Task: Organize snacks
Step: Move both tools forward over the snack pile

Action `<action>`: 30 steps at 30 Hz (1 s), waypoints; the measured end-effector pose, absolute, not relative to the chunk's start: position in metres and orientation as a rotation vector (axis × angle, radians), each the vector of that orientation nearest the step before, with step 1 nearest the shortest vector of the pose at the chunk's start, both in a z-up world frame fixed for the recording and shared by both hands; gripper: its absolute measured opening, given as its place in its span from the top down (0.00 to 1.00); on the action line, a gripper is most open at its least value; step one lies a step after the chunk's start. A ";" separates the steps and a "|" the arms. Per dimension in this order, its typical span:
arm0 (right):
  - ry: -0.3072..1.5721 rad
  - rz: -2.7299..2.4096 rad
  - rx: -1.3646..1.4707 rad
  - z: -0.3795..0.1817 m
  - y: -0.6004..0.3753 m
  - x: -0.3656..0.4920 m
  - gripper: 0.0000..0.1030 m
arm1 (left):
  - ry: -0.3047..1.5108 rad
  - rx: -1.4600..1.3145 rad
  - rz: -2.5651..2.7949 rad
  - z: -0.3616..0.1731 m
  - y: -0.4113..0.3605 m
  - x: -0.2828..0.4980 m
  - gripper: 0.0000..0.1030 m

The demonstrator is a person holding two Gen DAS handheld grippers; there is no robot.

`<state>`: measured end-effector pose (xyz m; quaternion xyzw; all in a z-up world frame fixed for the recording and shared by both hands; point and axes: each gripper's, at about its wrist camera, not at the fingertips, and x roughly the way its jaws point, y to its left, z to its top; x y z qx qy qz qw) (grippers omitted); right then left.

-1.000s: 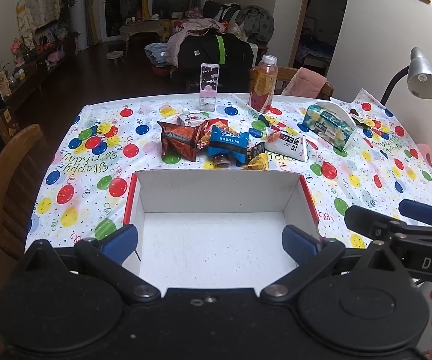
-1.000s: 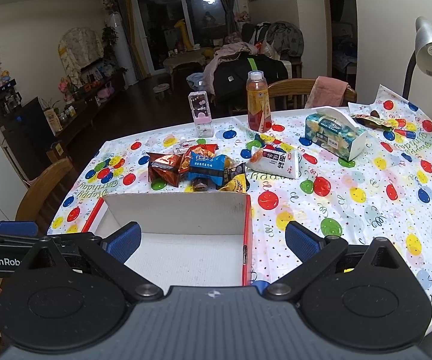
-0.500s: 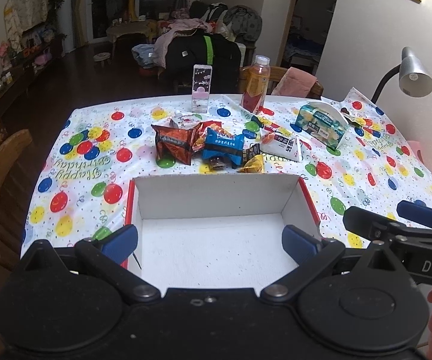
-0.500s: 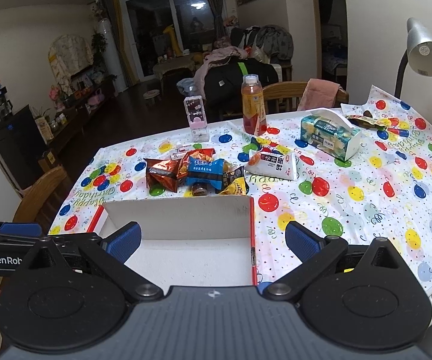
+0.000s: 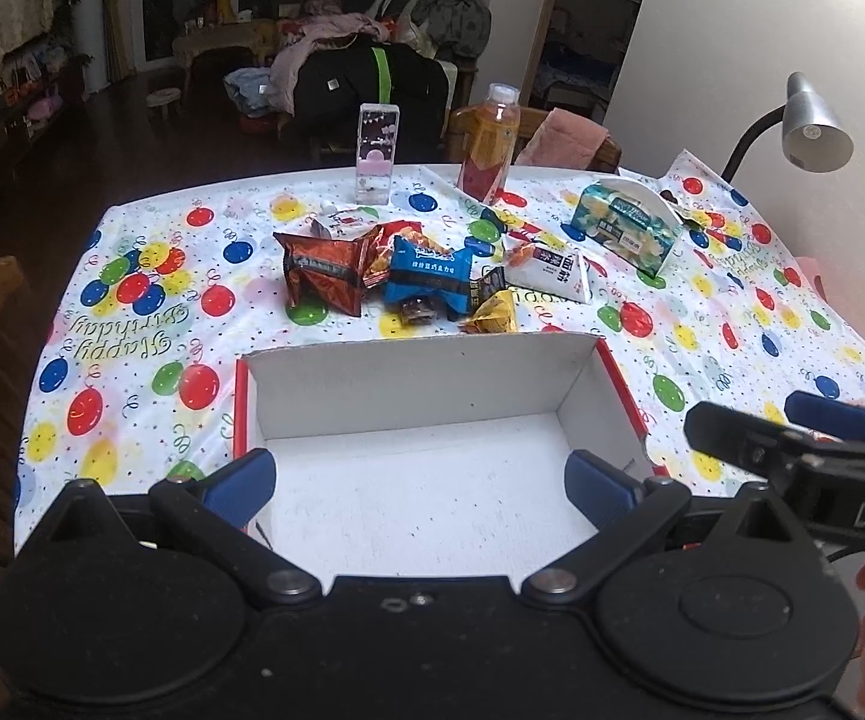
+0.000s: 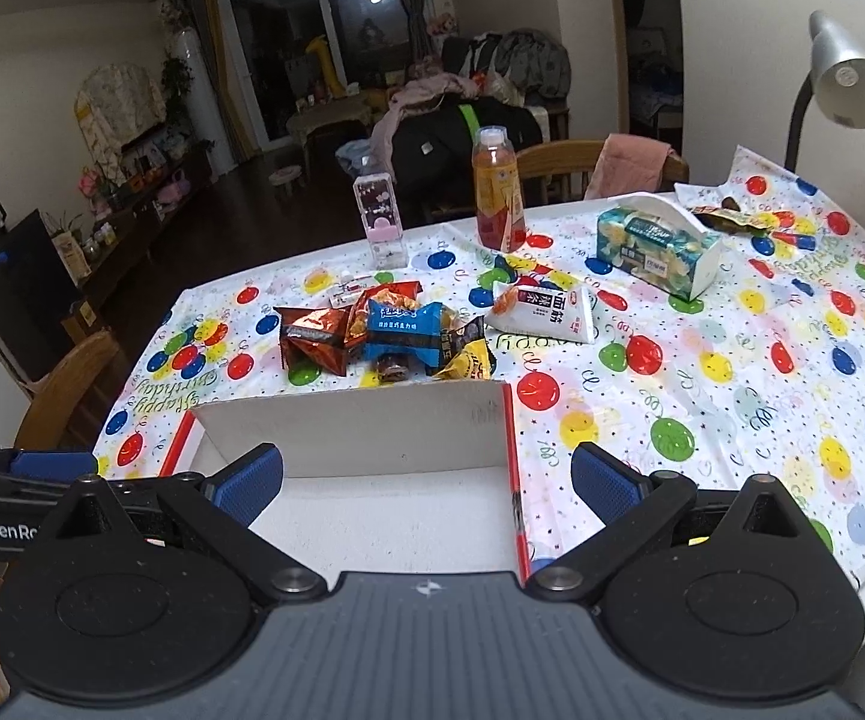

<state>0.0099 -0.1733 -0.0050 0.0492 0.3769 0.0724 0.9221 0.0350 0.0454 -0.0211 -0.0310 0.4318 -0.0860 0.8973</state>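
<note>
Above the near edge of the bench, the left tool (image 5: 420, 483) hangs with its blue pads spread wide and nothing between them, and the right tool (image 6: 426, 483) beside it is just as wide apart and bare. Compared with a second ago both have drawn back and risen a little: the white box (image 5: 420, 384) now sits lower and smaller in each view, more of the balloon-print cloth (image 5: 132, 324) shows around it, and the snacks have not shifted. In the left view the left tool frames the box's inside; in the right view the right tool straddles the box's right, red-edged wall (image 6: 510, 450). The box holds nothing; its white floor is bare. Just beyond its far wall lies the snack pile: a brown foil packet (image 5: 324, 276), a blue packet (image 5: 429, 273) with a small dark sweet (image 5: 415, 313) at its front, and a yellow-and-black packet (image 5: 492, 315) closest to the box. A white sachet (image 5: 552, 270) lies just right of the pile. Farther back stand an orange drink bottle (image 5: 489, 147) and a pink clear case (image 5: 377, 156), with a tissue pack (image 5: 627, 228) to the right and a grey lamp (image 5: 813, 126) at the bench's far right.
</note>
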 end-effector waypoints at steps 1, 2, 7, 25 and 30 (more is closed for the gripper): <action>0.780 0.154 0.101 -0.005 -0.176 0.016 0.00 | 0.897 -0.068 -0.177 -0.023 0.045 0.040 0.01; 0.786 0.166 0.103 -0.006 -0.179 0.024 0.00 | 0.899 -0.072 -0.173 -0.024 0.045 0.045 0.01; 0.811 0.193 0.076 -0.003 -0.198 0.067 0.00 | 0.888 -0.066 -0.139 -0.023 0.044 0.077 0.01; 0.983 0.389 -0.028 -0.025 -0.223 0.231 0.01 | 0.932 -0.030 0.016 -0.028 0.063 0.234 0.01; 0.999 0.450 -0.107 -0.045 -0.213 0.256 0.01 | 0.958 -0.007 0.042 -0.042 0.066 0.275 0.01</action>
